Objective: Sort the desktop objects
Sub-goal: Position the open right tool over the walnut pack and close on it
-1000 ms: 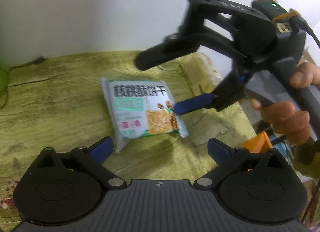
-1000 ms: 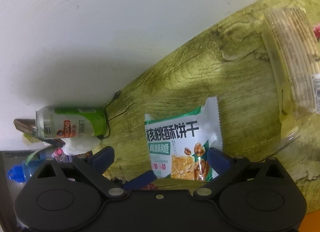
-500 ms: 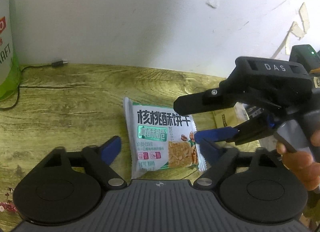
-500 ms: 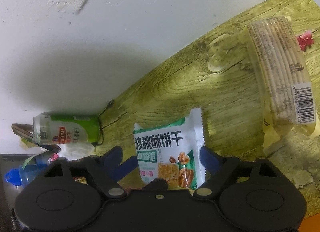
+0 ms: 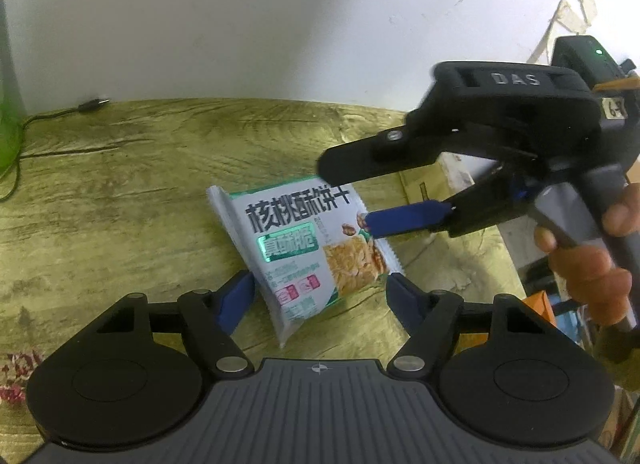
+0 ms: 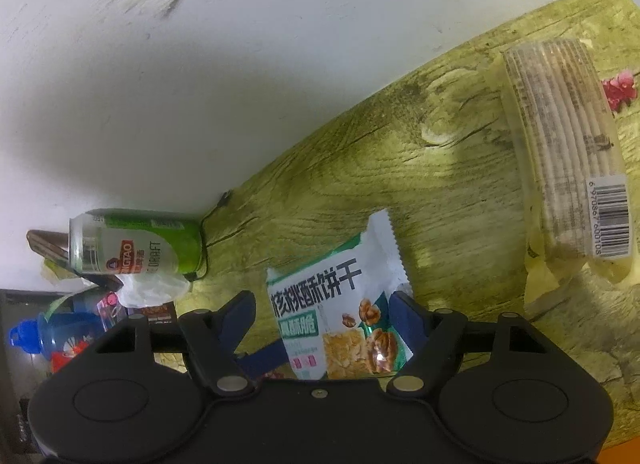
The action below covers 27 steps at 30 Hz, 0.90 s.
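A white and green walnut-biscuit packet (image 5: 296, 248) lies on the yellow-green wood-grain table (image 5: 120, 192), slightly tilted with its left seam raised. Its near end sits between the blue pads of my left gripper (image 5: 320, 292), whose jaws are closing; both pad tips are at its edges, with no clear squeeze. My right gripper (image 5: 344, 196) comes in from the right, held by a hand (image 5: 588, 264). In the right wrist view the packet (image 6: 336, 312) is between the closing jaws of my right gripper (image 6: 322, 312): the right pad touches it and a gap remains at the left pad.
A green beer can (image 6: 136, 244) stands by the white wall with a black cable (image 5: 60, 116) beside it. A long clear pack of crackers (image 6: 560, 168) lies further along the table. A blue bottle (image 6: 52, 336) and crumpled white plastic (image 6: 152, 288) sit past the table's end.
Both grippers' jaws have narrowed around the packet. The packet, flat a second ago, now sits tilted and closer between the left pads; the right gripper's blue finger has come onto its right edge.
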Tool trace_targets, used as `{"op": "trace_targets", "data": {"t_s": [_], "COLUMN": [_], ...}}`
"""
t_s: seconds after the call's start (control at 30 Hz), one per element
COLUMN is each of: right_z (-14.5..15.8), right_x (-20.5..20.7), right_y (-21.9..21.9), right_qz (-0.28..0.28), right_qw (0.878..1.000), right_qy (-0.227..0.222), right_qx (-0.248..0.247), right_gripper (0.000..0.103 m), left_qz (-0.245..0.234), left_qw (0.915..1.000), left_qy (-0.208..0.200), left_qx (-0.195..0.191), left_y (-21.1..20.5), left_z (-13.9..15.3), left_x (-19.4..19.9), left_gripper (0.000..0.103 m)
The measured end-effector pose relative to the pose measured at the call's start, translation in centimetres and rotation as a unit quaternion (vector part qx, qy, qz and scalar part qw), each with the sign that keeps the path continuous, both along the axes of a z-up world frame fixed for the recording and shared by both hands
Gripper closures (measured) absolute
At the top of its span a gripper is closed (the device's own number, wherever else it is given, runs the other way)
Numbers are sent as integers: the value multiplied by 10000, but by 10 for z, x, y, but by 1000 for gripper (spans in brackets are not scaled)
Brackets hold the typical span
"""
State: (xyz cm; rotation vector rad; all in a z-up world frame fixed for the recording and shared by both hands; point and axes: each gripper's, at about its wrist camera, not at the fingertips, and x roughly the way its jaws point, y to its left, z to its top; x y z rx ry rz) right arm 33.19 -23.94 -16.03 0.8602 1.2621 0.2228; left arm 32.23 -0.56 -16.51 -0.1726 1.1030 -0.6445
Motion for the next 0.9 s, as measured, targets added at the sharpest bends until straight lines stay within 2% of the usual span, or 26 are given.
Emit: {"op": "trace_targets", "data": {"t_s": [0.13, 0.23, 0.7, 0.77, 0.9], "right_z": [7, 4, -15, -15, -13], "right_x": [-1, 2, 7, 7, 7], "right_y": [-4, -7, 6, 7, 7], "right_qz": [10, 13, 237, 256, 250], "right_qw": [9997, 9994, 9992, 9991, 9990], "right_qy": [-104, -16, 101, 101, 100], "right_qx": [-230, -343, -294, -309, -343], "right_gripper": [30, 30, 30, 37, 42], "left_qz": [261, 341, 191, 161, 166], "left_qw": [9996, 9994, 9998, 9997, 9997], "left_qy": [63, 81, -30, -84, -114], "left_qx": [-58, -78, 70, 140, 147], "left_y": [9, 11, 0, -2, -2], "left_z": [-2, -4, -6, -5, -4], "left_x": [5, 9, 9, 8, 8], "left_gripper": [30, 32, 41, 41, 41]}}
